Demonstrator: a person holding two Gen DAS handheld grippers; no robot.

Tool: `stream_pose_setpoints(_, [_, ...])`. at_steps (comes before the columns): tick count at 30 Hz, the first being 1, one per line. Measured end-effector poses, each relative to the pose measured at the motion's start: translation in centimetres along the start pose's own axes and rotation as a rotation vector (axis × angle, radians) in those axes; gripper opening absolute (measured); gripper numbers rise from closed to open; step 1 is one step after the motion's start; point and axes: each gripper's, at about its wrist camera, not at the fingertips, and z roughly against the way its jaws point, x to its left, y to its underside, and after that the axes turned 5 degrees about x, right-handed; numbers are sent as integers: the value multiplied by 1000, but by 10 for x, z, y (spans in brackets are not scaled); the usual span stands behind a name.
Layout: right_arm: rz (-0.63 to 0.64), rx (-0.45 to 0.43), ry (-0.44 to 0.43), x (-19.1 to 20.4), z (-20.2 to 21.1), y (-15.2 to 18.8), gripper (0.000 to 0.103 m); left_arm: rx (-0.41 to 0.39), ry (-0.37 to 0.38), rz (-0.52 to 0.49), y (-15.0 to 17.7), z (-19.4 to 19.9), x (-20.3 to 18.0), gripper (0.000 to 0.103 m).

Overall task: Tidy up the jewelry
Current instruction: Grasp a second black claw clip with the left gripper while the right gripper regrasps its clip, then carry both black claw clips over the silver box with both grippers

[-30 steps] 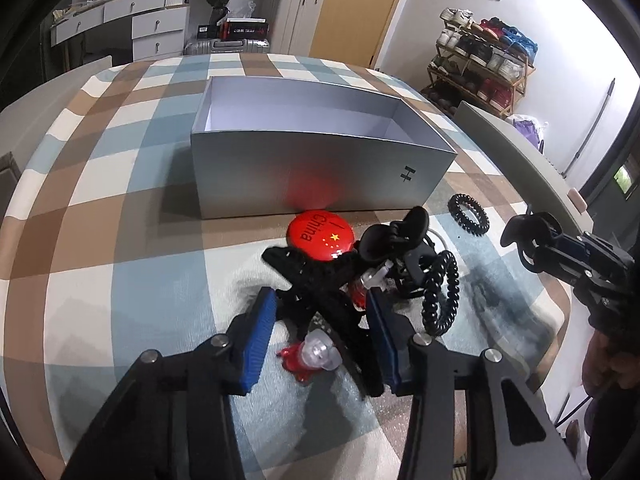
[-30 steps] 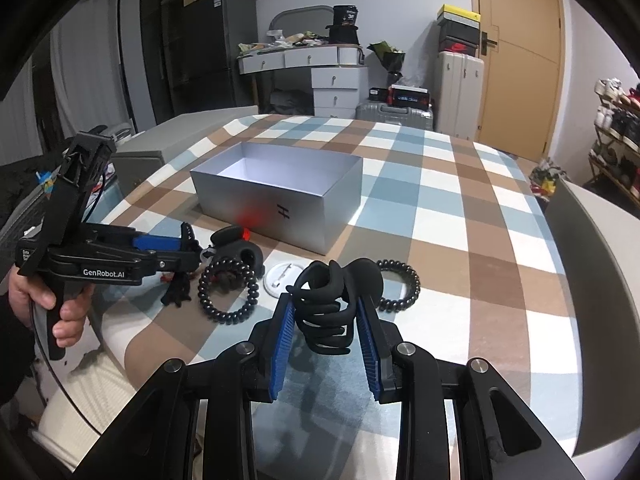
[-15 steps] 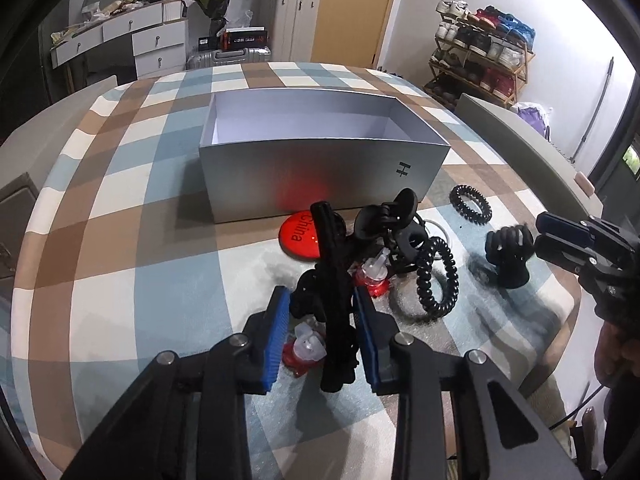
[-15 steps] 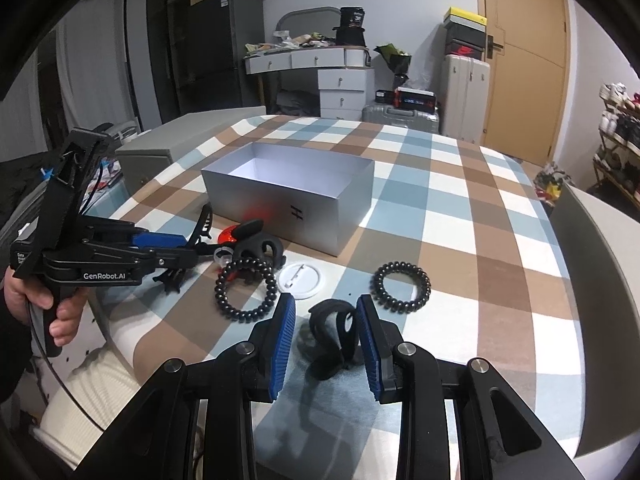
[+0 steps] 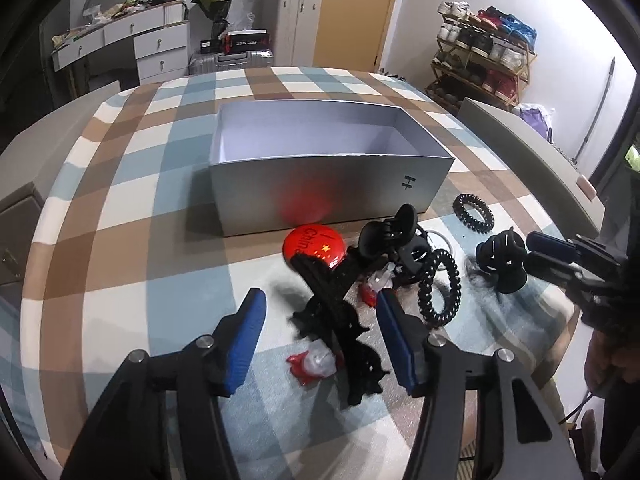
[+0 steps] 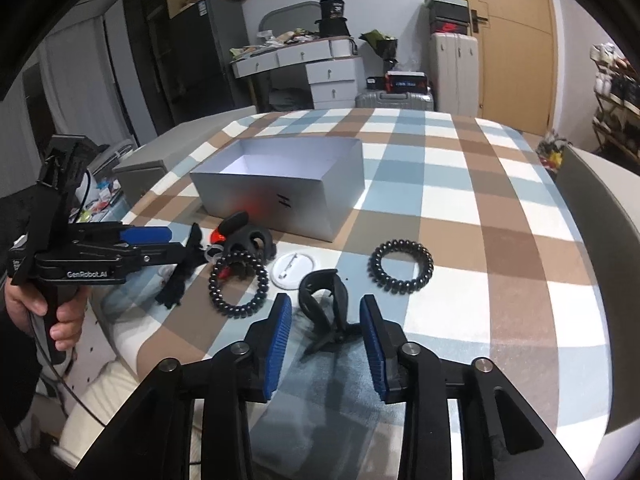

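Straddling a long black hair clip (image 5: 340,320) with blue-padded jaws spread wide, the left gripper (image 5: 320,334) hovers over a tangle of accessories on the checked tablecloth (image 5: 120,240), gripping nothing. At twelve o'clock from the pile, the silver open-topped box (image 5: 320,184) shows only bare white lining in the part visible. A red badge (image 5: 314,246) lies just before the box wall; a black claw clip (image 5: 390,236) and a black spiral hair tie (image 5: 438,288) crowd in at about one o'clock from the left gripper, and a small red-and-clear trinket (image 5: 314,364) rests between the pads. A second spiral hair tie (image 6: 402,266) lies apart at one o'clock from the right gripper (image 6: 326,340), whose jaws are likewise released, with a smaller black claw clip (image 6: 326,312) standing on the cloth between them, pads clear on both sides. A white round badge (image 6: 290,270) lies just beyond. Sorting appears barely begun: the step in hand looks like picking up, one clip per gripper. Each next move calls for squeezing squarely across the clip, lifting it free of neighbouring coils, then carrying it forward over the box rim.
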Motion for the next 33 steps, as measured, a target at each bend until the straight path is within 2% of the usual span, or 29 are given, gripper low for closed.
stream_pose_setpoints(6, [-4, 5, -17, 2, -8, 0, 44, -44, -6, -19, -10, 1, -4, 51])
stream_pose_setpoints(8, [-4, 6, -16, 3, -10, 0, 40, -38, 5, -22, -13, -1, -3, 51])
stream_pose_setpoints(9, [-1, 5, -12, 4, -11, -1, 37, -26, 8, -27, -14, -4, -4, 45])
stream_pose_setpoints(10, [6, 7, -6, 6, -12, -1, 31, -7, 2, -33, -15, -8, -3, 40])
stream_pose_setpoints(11, [8, 8, -2, 6, -13, -1, 27, 8, -2, -35, -15, -10, -4, 30])
stream_pose_setpoints(12, [10, 5, 1, 6, -13, -1, 27, 23, 4, -34, -14, -13, -3, 23])
stream_pose_setpoints(16, [14, -4, -5, 8, -12, -1, 26, 35, 34, 11, -13, -14, 5, 14])
stream_pose_setpoints(33, [-28, -79, -60, 9, 9, -17, 24, -111, 15, -6, -18, 27, -5, 11])
